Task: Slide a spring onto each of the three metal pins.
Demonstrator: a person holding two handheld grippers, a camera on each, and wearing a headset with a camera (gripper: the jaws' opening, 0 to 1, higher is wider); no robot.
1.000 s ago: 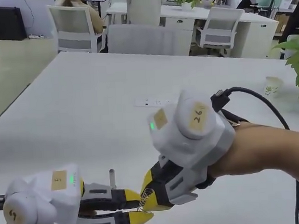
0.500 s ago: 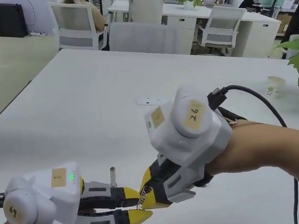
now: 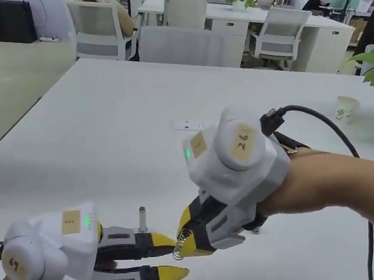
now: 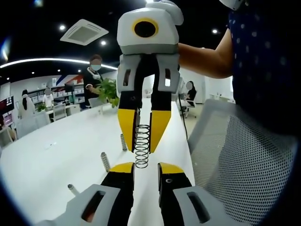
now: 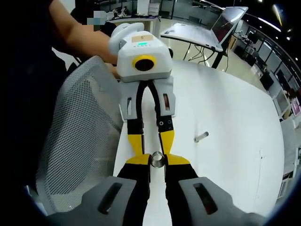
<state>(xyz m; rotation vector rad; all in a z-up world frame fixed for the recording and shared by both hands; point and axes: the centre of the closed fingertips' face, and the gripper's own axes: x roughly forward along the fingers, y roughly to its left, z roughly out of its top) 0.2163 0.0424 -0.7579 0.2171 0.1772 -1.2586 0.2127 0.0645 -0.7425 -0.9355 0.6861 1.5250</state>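
Observation:
My right gripper (image 3: 181,244) is shut on a small steel spring (image 3: 178,248), which hangs from its yellow tips. In the left gripper view the spring (image 4: 142,146) points down into the gap of my left gripper (image 4: 146,169), which is open a little around its lower end. Seen end-on in the right gripper view, the spring (image 5: 157,159) sits between my right gripper's (image 5: 157,165) jaws. A bare metal pin (image 3: 142,217) stands just behind the left gripper (image 3: 170,256). Two ribbed pins (image 4: 105,161) (image 4: 123,141) look spring-covered; a third pin (image 4: 73,189) is bare.
The white table (image 3: 109,119) stretches far ahead, with a white power strip (image 3: 190,125) near its middle and a paper cup (image 3: 344,107) at the right. A black cable (image 3: 339,137) trails from the right gripper. A mesh chair back (image 4: 235,160) is close by.

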